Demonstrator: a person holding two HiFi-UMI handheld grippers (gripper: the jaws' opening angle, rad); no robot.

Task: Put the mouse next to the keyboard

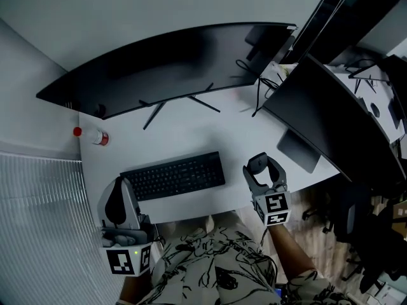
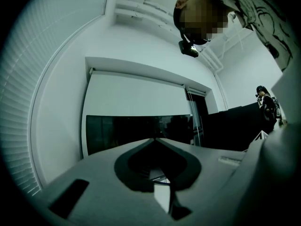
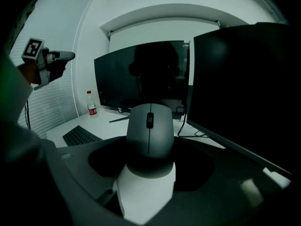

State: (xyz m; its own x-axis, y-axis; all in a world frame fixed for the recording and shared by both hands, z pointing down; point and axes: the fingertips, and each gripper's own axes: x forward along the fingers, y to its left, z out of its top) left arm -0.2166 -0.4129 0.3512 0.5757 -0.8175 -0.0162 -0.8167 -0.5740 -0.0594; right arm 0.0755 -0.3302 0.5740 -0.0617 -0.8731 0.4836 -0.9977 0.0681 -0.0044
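A grey mouse [image 3: 149, 134] sits between the jaws of my right gripper [image 3: 149, 126], held above the white desk [image 3: 122, 121]. In the head view the right gripper [image 1: 262, 164] is shut on the mouse [image 1: 258, 166] just right of the black keyboard [image 1: 173, 175], near the desk's front edge. The keyboard [image 3: 79, 135] shows low on the left of the right gripper view. My left gripper [image 1: 119, 182] hangs by the keyboard's left end, tilted upward. Its jaws meet at the tips with nothing between them [image 2: 155, 139].
A wide curved monitor [image 1: 172, 62] stands at the back of the desk [image 1: 191, 122], with cables [image 1: 257, 100] beside its stand. A second dark monitor [image 1: 334, 122] stands at the right. A bottle with a red cap [image 1: 95, 136] lies at the left edge.
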